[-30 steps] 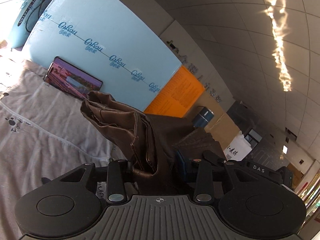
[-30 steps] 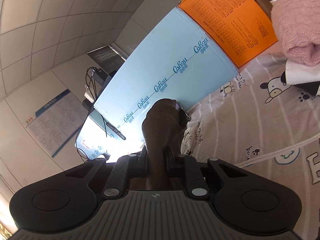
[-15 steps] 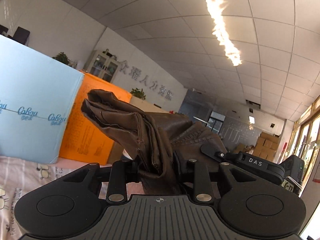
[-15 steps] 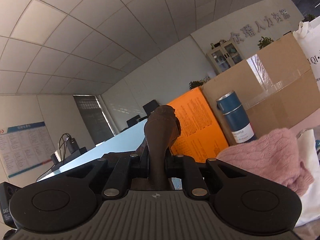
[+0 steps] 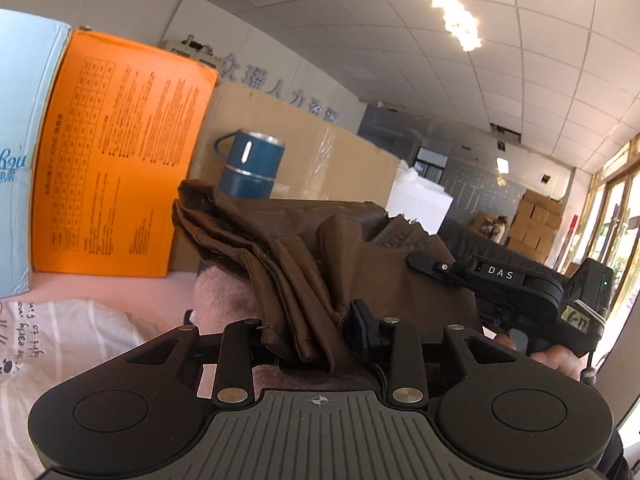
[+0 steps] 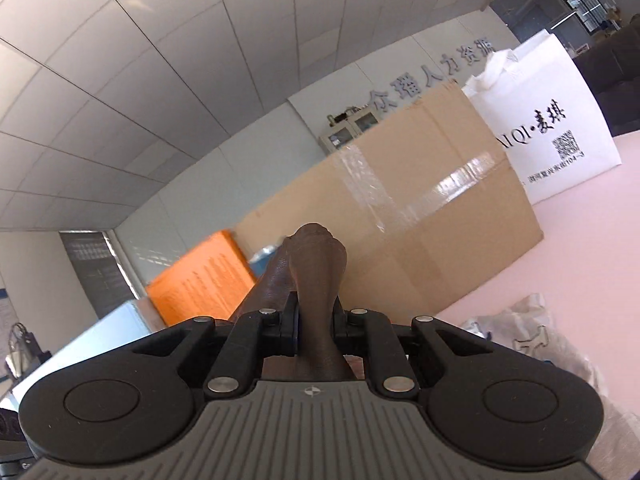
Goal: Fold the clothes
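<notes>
A brown garment point(image 5: 304, 264) is bunched up and held in the air. My left gripper point(image 5: 308, 336) is shut on a thick fold of it. My right gripper point(image 6: 316, 332) is shut on another bunch of the same brown garment point(image 6: 316, 264), which sticks up between the fingers. In the left wrist view the right gripper's black body point(image 5: 520, 288) shows at the right, close beside the cloth. A pink knitted garment point(image 5: 224, 300) lies just behind the brown cloth, mostly hidden.
An orange board point(image 5: 116, 160), a light blue box point(image 5: 16, 160), a cardboard box point(image 6: 420, 208) and a blue flask point(image 5: 250, 168) stand at the back. A white bag point(image 6: 552, 120) stands right. A printed sheet point(image 5: 60, 340) covers the pink table point(image 6: 560, 248). A grey garment point(image 6: 532, 332) lies right.
Both grippers have swung to the right with the brown garment still held: the blue box and orange board slid left in both views, and the cardboard box and white bag came into view.
</notes>
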Demonstrator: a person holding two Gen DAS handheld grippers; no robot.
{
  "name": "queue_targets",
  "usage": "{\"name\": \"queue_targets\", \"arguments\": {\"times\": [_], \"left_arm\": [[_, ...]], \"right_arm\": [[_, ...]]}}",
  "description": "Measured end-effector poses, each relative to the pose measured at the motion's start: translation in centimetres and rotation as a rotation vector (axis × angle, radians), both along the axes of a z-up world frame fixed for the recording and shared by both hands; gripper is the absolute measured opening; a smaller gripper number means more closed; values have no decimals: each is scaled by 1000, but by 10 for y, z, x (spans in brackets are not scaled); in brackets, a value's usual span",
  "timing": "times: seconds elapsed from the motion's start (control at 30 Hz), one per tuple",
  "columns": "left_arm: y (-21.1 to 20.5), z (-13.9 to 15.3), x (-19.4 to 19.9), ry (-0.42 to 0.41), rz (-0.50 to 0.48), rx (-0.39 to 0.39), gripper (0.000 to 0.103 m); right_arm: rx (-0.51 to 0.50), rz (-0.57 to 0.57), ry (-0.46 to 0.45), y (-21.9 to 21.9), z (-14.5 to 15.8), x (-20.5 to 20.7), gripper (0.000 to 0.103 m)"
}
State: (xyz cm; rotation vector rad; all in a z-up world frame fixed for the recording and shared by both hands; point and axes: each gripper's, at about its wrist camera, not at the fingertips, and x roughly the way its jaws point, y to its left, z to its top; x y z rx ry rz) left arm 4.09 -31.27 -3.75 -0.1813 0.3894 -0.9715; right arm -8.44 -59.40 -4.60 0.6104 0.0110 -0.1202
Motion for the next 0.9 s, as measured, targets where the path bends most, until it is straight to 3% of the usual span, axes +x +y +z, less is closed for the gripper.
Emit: {"name": "queue_targets", "arguments": {"times": [0.13, 0.3, 0.4, 0.53, 0.73, 0.8, 0.9], "left_arm": [[-7, -16, 1, 28, 86, 64, 83], [-6, -33, 10, 68, 166, 135, 101], [-6, -49, 20, 90, 183, 162, 103], [2, -38, 14, 67, 189, 189, 103], [36, -22, -1, 14, 227, 230, 103], [52, -16, -3, 30, 224, 205, 103], [73, -8, -6, 43, 221, 156, 103]], "right_arm": [[25, -64, 106, -17, -27, 14, 29], [34, -127, 173, -17, -41, 16, 52], [39, -165, 213, -17, -50, 17, 60], [45, -215, 262, -17, -60, 17, 72], [39, -309, 237, -10, -58, 4, 92], [35, -372, 232, -5, -58, -3, 103], [43, -479, 203, 2, -58, -24, 103]]}}
